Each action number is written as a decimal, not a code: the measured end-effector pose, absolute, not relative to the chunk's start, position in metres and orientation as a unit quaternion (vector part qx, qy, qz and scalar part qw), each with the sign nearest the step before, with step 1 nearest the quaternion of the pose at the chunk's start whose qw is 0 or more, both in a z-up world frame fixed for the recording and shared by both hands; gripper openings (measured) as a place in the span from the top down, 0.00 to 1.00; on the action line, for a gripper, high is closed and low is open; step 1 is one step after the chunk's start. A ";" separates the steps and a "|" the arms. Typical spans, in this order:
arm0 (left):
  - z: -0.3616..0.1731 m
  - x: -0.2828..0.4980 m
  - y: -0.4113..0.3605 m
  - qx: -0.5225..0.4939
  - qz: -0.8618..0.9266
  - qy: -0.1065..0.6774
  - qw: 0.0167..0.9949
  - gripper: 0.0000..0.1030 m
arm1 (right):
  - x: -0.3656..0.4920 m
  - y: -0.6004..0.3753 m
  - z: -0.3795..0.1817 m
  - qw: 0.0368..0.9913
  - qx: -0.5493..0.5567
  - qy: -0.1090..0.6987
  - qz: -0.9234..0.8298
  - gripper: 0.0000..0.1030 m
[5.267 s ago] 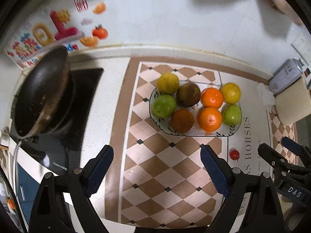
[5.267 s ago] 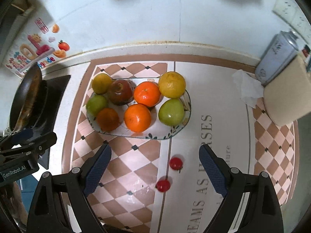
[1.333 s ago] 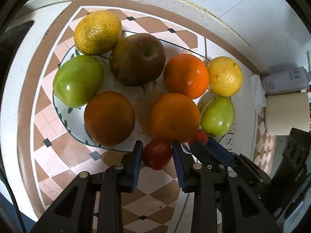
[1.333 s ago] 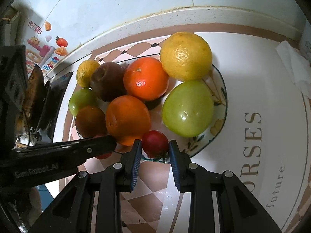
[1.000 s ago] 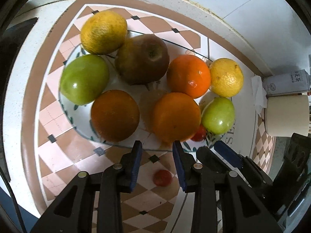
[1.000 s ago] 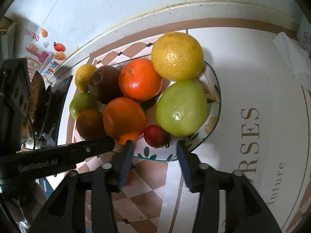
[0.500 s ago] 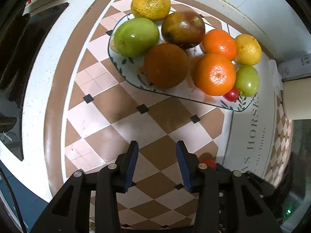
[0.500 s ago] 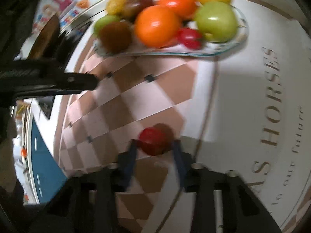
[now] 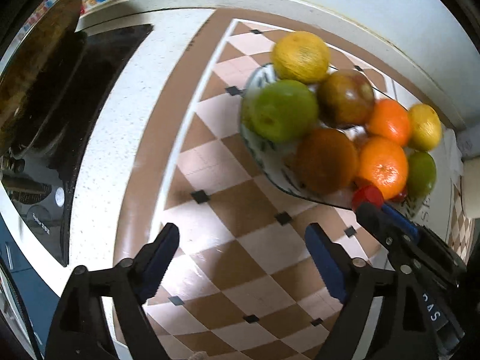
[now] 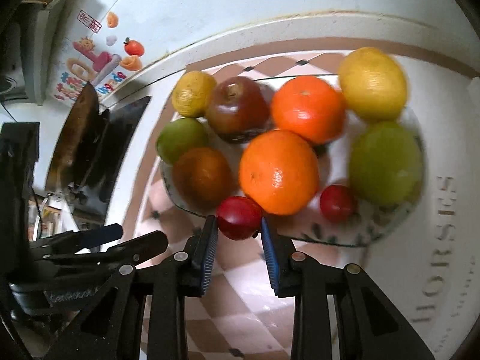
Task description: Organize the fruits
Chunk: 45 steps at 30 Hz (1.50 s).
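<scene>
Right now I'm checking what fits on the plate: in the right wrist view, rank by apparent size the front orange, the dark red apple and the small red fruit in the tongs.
1. Front orange, also nearer than the apple.
2. Dark red apple.
3. Small red fruit, smallest despite being nearest.

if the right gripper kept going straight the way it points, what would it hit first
Probably the big orange at the plate's near edge: the right gripper, shut on the small red fruit, points at it. Depth is unclear.
</scene>
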<state>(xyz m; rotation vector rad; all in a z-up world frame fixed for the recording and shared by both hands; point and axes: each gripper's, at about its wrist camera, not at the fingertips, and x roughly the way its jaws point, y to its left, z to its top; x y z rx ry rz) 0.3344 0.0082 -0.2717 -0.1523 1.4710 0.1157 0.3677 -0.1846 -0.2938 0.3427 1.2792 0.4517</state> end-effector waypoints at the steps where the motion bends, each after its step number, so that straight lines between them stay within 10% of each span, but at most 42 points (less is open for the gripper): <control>1: -0.273 0.336 0.012 -0.076 0.055 0.670 0.736 0.14 | 0.367 -0.181 -0.294 0.766 0.157 0.588 0.208 0.69; 8: -0.268 0.336 0.023 -0.085 0.061 0.669 0.736 0.14 | 0.364 -0.173 -0.301 0.758 0.190 0.594 0.191 0.65; 14: -0.254 0.335 0.011 -0.068 0.047 0.660 0.747 0.14 | 0.352 -0.212 -0.270 0.778 0.193 0.580 0.141 0.20; 19: -0.235 0.335 -0.005 -0.048 0.035 0.644 0.763 0.14 | 0.346 -0.242 -0.245 0.799 0.118 0.587 0.053 0.08; 45: -0.029 0.170 0.003 0.009 -0.039 0.471 0.881 0.14 | 0.149 -0.223 -0.022 0.895 0.084 0.438 -0.009 0.02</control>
